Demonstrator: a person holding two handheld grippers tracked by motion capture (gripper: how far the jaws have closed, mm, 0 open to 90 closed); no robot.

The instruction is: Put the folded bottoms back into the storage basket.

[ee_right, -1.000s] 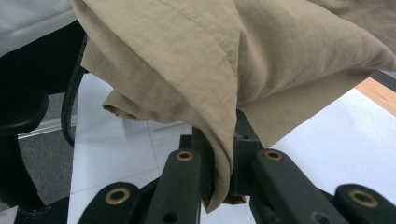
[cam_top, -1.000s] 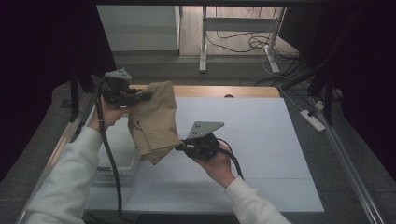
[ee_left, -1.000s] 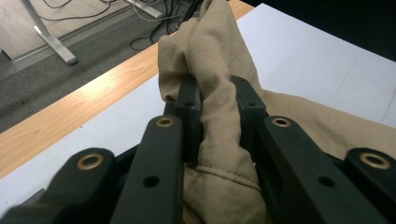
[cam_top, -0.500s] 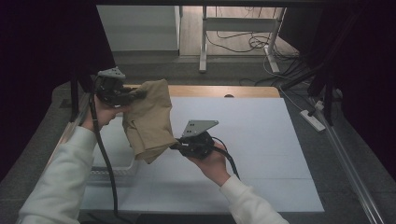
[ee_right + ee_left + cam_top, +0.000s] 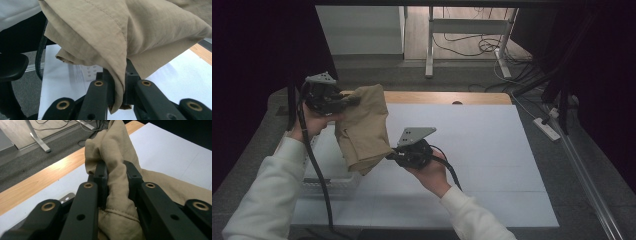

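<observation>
Both claws, left claw [image 5: 346,101] and right claw [image 5: 391,156], grasp the tan cloth [image 5: 364,129] above a white basket [image 5: 329,182].

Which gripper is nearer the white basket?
Left. The left gripper holds the cloth above the basket; the right gripper is off to its right.

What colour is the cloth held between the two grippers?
Plain tan, no pattern; the cloth shows best in the right gripper view.

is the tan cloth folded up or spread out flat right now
Folded and bunched, not spread. The tan cloth hangs in doubled layers above the table, pinched between the left gripper and the right gripper.
</observation>
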